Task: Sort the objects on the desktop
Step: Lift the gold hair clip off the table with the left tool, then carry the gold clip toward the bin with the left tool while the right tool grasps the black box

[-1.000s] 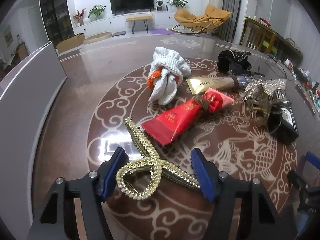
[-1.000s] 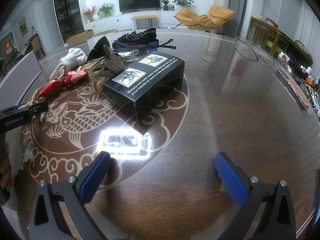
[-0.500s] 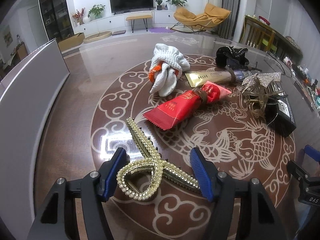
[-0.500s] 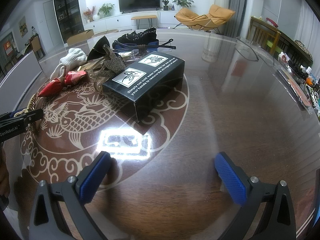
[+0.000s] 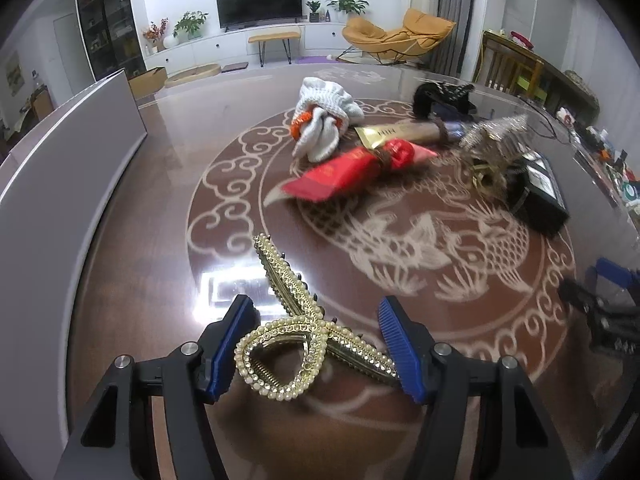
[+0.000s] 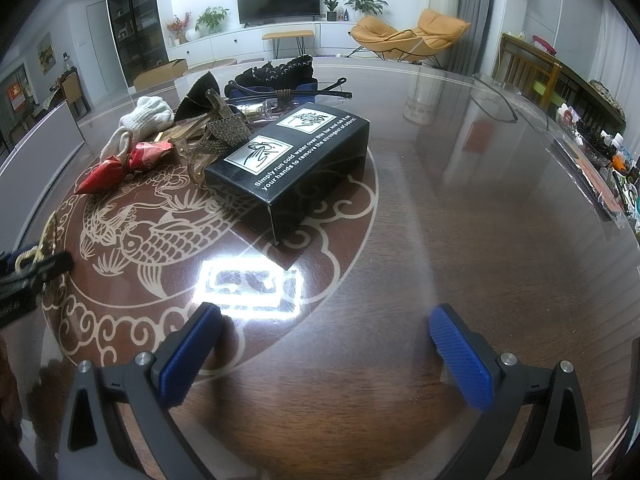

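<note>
My left gripper (image 5: 318, 344) is shut on a gold pearl hair claw (image 5: 296, 336), held between its blue pads above the table. Ahead lie a red tube (image 5: 352, 170), a gold tube (image 5: 404, 134), a white knit glove (image 5: 326, 120), a glittery hair clip (image 5: 494, 140) and a black box (image 5: 538, 196). My right gripper (image 6: 326, 354) is open and empty above bare table, with the black box (image 6: 292, 164) ahead of it. The red tube (image 6: 120, 166) and white glove (image 6: 140, 120) show at its left.
A black hair accessory (image 5: 440, 96) lies at the far side. A grey panel (image 5: 60, 168) borders the table's left edge. A cluttered strip of small items (image 6: 600, 160) runs along the right edge. The left gripper shows at the right wrist view's left edge (image 6: 24, 276).
My left gripper has drawn back toward the near edge with the hair claw in it; the pile of objects looks farther away. The right gripper has not moved.
</note>
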A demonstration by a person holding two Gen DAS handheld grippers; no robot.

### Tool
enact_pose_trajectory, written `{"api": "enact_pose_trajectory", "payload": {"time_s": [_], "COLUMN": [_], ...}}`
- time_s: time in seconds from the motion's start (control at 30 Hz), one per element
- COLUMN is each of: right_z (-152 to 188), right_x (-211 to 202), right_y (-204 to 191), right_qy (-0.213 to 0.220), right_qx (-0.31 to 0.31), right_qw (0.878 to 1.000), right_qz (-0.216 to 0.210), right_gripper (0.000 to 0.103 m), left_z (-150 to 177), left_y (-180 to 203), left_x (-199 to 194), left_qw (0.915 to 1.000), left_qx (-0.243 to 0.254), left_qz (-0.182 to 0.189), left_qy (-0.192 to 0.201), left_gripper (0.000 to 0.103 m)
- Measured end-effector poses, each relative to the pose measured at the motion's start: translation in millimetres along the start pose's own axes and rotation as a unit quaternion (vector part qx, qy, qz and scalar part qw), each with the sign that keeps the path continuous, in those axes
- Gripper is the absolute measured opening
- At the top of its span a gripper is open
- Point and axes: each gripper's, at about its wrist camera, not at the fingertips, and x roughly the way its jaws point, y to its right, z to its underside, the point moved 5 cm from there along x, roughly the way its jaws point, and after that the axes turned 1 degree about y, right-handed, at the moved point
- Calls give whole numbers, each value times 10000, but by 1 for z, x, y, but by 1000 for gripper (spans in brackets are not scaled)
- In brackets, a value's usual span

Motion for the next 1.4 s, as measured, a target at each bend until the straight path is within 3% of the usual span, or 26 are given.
{"api": "enact_pose_trajectory", "payload": {"time_s": [0.17, 0.33, 0.5, 0.6, 0.77, 0.83, 0.87, 0.9, 0.97, 1.1, 1.23, 1.27, 1.4], "right_z": [0, 0, 0, 0, 0, -2, -5, -8, -18, -61, -90, -93, -88], "right_x": [0, 0, 0, 0, 0, 2, 5, 5, 1, 10, 42, 49, 48], "right_y": [0, 0, 0, 0, 0, 0, 3, 8, 19, 17, -13, -19, -15], "right_qy": [0, 0, 0, 0, -2, -155, -240, -229, -81, -71, -511, -608, -619], "right_qx": [0, 0, 0, 1, -3, -147, -138, -11, 339, 757, 431, 270, 147], "right_qw": [10000, 10000, 10000, 10000, 10000, 9997, 9996, 9995, 9979, 9930, 9939, 9947, 9949], "right_qz": [0, -1, -1, -2, -3, -115, -116, -230, -546, -901, -876, -785, -778], "right_gripper": [103, 103, 103, 103, 103, 103, 103, 103, 103, 103, 101, 87, 69], "left_z": [19, 34, 33, 28, 31, 31, 31, 31, 32, 37, 44, 46, 58], "left_y": [-4, -25, -27, -20, -20, -23, -25, -26, -30, -30, -25, -24, -22], "left_x": [-17, -35, -54, -53, -20, -22, -23, -26, -31, -34, -39, -40, -52], "left_qw": [9999, 9987, 9981, 9992, 9995, 9997, 9997, 9997, 9996, 9995, 9996, 9996, 9996], "left_qx": [74, -323, -277, -56, -13, -137, -182, -232, -256, -315, -278, -267, -209], "left_qz": [92, 389, 535, 382, -8, -17, -42, -32, -67, -4, 69, 100, 178], "left_qy": [-95, -64, 117, 121, -321, -196, -153, -105, -26, 24, -9, -15, 21], "left_gripper": [62, 63, 82, 87, 88, 80, 69, 59, 51, 51, 50, 50, 50]}}
